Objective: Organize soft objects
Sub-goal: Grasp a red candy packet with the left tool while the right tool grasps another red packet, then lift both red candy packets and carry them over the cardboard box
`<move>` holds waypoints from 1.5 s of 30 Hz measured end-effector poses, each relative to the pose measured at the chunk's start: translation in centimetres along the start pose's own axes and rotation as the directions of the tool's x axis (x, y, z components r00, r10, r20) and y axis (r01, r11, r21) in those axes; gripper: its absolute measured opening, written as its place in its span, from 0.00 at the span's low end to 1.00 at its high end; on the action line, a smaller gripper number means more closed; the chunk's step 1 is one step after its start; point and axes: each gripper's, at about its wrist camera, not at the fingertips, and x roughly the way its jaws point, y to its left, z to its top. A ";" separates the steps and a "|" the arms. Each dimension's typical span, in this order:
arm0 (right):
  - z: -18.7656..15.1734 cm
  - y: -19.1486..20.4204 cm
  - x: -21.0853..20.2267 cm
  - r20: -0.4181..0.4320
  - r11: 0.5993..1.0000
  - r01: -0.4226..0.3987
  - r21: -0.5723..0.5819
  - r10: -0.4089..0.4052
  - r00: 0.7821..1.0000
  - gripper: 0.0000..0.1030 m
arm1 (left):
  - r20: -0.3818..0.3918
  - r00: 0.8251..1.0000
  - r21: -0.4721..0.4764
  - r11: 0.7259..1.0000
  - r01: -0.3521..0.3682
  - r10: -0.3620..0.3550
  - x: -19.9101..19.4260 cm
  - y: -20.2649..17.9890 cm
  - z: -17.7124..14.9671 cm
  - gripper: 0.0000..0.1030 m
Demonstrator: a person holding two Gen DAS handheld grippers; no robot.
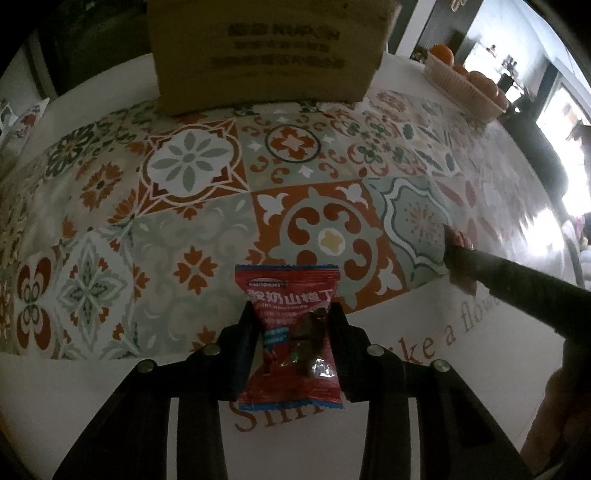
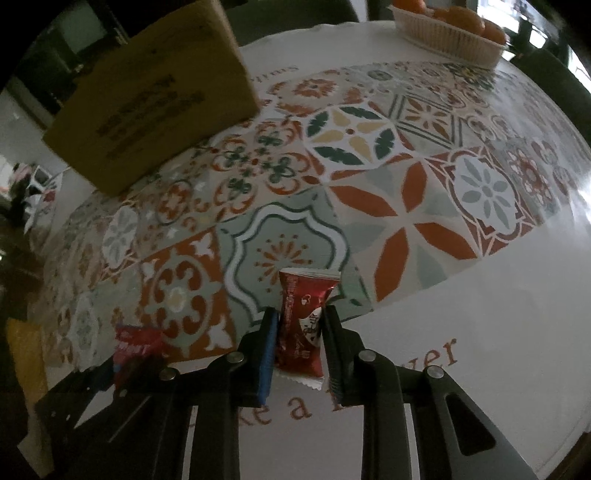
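Both grippers (image 1: pixel 291 325) (image 2: pixel 299 328) clamp red snack packets (image 1: pixel 291 332) (image 2: pixel 304 325); basket (image 2: pixel 443 33) holds oranges (image 2: pixel 461 16).

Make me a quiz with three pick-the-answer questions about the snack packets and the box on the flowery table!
1. Where is the cardboard box?
A. At the far side of the table, beyond both grippers
B. Between the right gripper's fingers
C. Inside the basket

2. What colour is the snack packet in the left gripper?
A. Green
B. Mostly red
C. Yellow

3. What is the right gripper doing?
A. Wide open with nothing in it
B. Gripping an orange
C. Shut on a red packet

Answers:
1. A, the box stands on the patterned tablecloth ahead of both grippers.
2. B, its wrapper is red with a thin blue edge.
3. C, both fingers press the packet's sides, and the oranges sit in the basket far away.
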 end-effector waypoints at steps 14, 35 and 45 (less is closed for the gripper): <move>0.6 3.0 -3.4 0.068 0.991 -0.078 -0.105 0.086 0.994 0.25 | 0.127 0.991 -0.044 0.999 -0.027 0.032 -5.0 1.1 1.4 0.35; 4.1 6.3 -10.4 0.282 0.963 -0.115 -0.245 0.185 0.941 0.25 | 0.373 0.922 -0.047 0.994 -0.094 0.105 -13.4 0.6 6.1 0.36; 6.5 7.1 -12.7 0.368 0.953 -0.114 -0.280 0.216 0.904 0.25 | 0.446 0.885 -0.042 0.991 -0.126 0.132 -15.4 0.0 8.6 0.36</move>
